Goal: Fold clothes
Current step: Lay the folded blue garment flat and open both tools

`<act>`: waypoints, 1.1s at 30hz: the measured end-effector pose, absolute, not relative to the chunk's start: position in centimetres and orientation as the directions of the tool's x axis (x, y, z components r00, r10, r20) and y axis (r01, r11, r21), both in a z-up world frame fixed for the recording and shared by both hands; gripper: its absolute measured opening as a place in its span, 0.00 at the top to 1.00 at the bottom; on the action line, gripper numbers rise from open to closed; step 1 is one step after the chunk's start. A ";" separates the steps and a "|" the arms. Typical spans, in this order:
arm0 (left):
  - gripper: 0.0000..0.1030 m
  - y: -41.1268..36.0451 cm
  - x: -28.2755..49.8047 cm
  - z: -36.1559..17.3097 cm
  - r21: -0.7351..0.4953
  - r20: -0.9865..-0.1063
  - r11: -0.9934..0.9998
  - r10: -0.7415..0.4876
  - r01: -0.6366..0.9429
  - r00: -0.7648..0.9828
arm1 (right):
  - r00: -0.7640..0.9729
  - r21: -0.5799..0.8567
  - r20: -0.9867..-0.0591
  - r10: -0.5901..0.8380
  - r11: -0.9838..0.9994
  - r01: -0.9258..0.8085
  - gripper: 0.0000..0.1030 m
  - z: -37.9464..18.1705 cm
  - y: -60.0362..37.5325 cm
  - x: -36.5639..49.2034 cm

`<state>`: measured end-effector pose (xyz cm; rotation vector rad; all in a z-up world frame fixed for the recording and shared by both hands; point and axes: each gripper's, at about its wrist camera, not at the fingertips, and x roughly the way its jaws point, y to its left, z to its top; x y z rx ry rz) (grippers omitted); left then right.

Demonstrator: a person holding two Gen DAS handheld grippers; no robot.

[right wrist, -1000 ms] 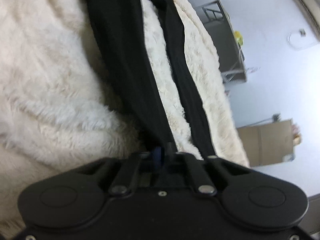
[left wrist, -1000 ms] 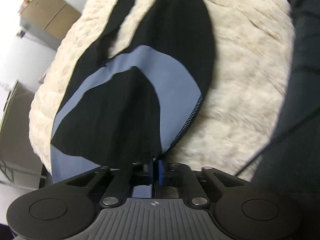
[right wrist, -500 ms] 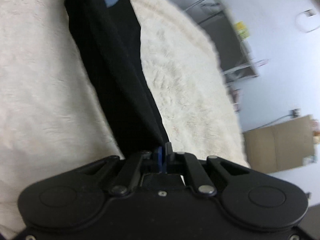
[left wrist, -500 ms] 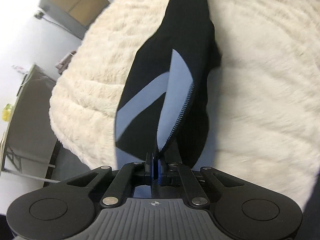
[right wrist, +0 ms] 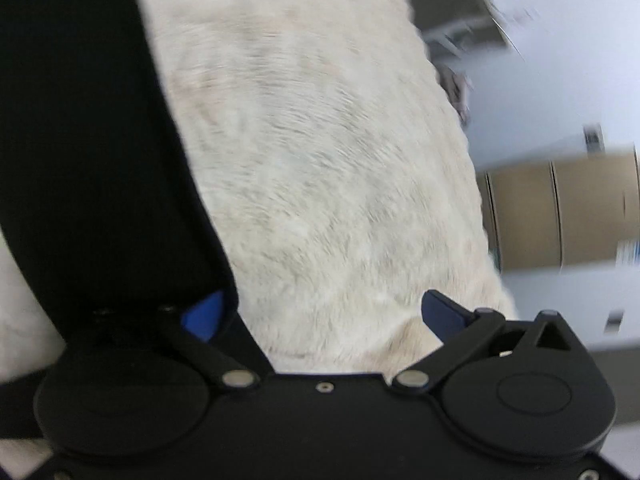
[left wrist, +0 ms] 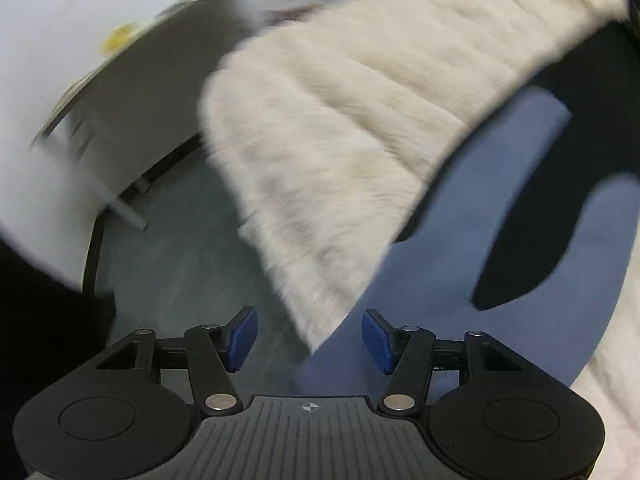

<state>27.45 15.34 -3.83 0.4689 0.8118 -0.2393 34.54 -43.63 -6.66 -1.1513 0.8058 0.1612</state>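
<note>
Left wrist view: the left gripper [left wrist: 309,338] is opening with nothing between its blue pads, poised over the cream furry blanket's [left wrist: 340,120] edge; grey floor [left wrist: 192,264] lies at 9 o'clock. The black-and-blue garment [left wrist: 500,208] lies at 3 o'clock. The right gripper [right wrist: 320,316] is spreading wide, empty, with the garment's black edge at 9 o'clock.

Cream shaggy fleece blanket [left wrist: 344,128], bearing one garment.
Black garment with blue-grey panels [left wrist: 492,200] lies flat on the pile: at 3 o'clock in the left wrist view, along the 9 o'clock edge in the right wrist view. The blanket's edge drops at 7 o'clock to grey floor [left wrist: 188,264]. Both views blurred.
</note>
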 end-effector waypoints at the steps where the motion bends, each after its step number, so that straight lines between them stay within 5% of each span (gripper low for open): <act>1: 0.46 16.7 26.6 -3.7 0.260 -0.737 0.906 -0.038 0.335 0.675 | 0.704 -0.744 -0.649 -0.288 0.433 -0.509 0.00 -6.5 -44.1 34.4; 4: 0.43 20.0 24.1 -4.1 0.047 -0.735 0.974 -0.118 0.223 0.668 | 0.634 -0.664 -0.724 -0.272 0.524 -0.533 0.00 -5.5 -45.7 35.2; 10: 0.42 20.4 19.2 -4.5 -0.134 -0.682 0.983 -0.186 0.129 0.707 | 0.410 -0.364 -0.905 -0.113 0.703 -0.611 0.00 -2.1 -49.7 38.4; 16: 0.36 17.7 17.0 -3.8 -0.342 -0.597 0.931 -0.322 0.130 0.734 | 0.263 -0.203 -0.964 -0.049 0.773 -0.601 0.01 0.5 -49.9 42.2; 21: 0.28 15.2 15.5 -3.5 -0.474 -0.502 0.866 -0.413 0.157 0.760 | 0.152 -0.043 -0.987 0.043 0.854 -0.518 0.16 1.7 -50.1 44.3; 24: 0.25 13.7 14.8 -4.2 -0.502 -0.449 0.851 -0.412 0.158 0.793 | 0.160 -0.218 -0.976 -0.149 0.715 -0.664 0.14 -0.3 -47.1 42.4; 26: 0.25 13.2 14.0 -5.0 -0.530 -0.403 0.834 -0.408 0.154 0.819 | 0.318 -0.381 -0.923 -0.217 0.634 -0.673 0.13 -0.5 -45.8 40.6; 29: 0.25 13.0 12.3 -6.7 -0.550 -0.352 0.822 -0.386 0.145 0.853 | 0.515 -0.481 -0.842 -0.161 0.656 -0.581 0.04 0.0 -45.5 37.1; 33: 0.25 12.9 11.1 -8.6 -0.548 -0.382 0.827 -0.378 0.123 0.843 | 0.703 -0.464 -0.708 -0.066 0.794 -0.393 0.05 -2.0 -46.0 29.1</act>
